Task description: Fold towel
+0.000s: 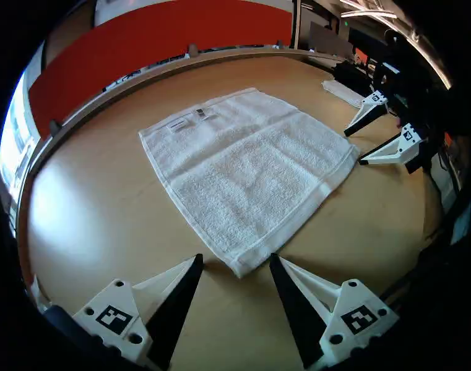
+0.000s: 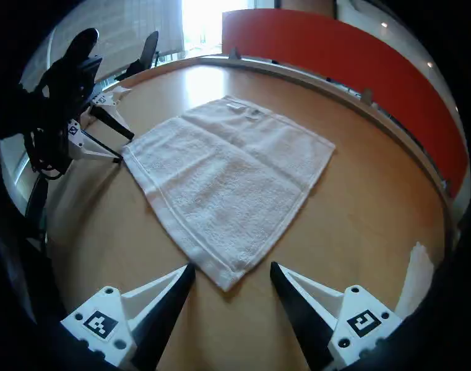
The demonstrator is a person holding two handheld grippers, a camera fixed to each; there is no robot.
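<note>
The towel (image 1: 247, 167) lies flat on the table (image 1: 99, 204). Left tongs (image 1: 235, 258) and right tongs (image 2: 232, 267) are both spread, a towel corner between each pair's tips.

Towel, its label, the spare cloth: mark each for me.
towel (image 1: 254, 179): left gripper view, middle of its surface.
label (image 1: 179, 124): left gripper view, white tag near far hem.
spare cloth (image 1: 343, 93): left gripper view, its top.

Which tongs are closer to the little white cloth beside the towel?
Right. The right tongs are near the little white cloth, at one corner of the towel; the left tongs are at another corner, the towel lying between.
</note>
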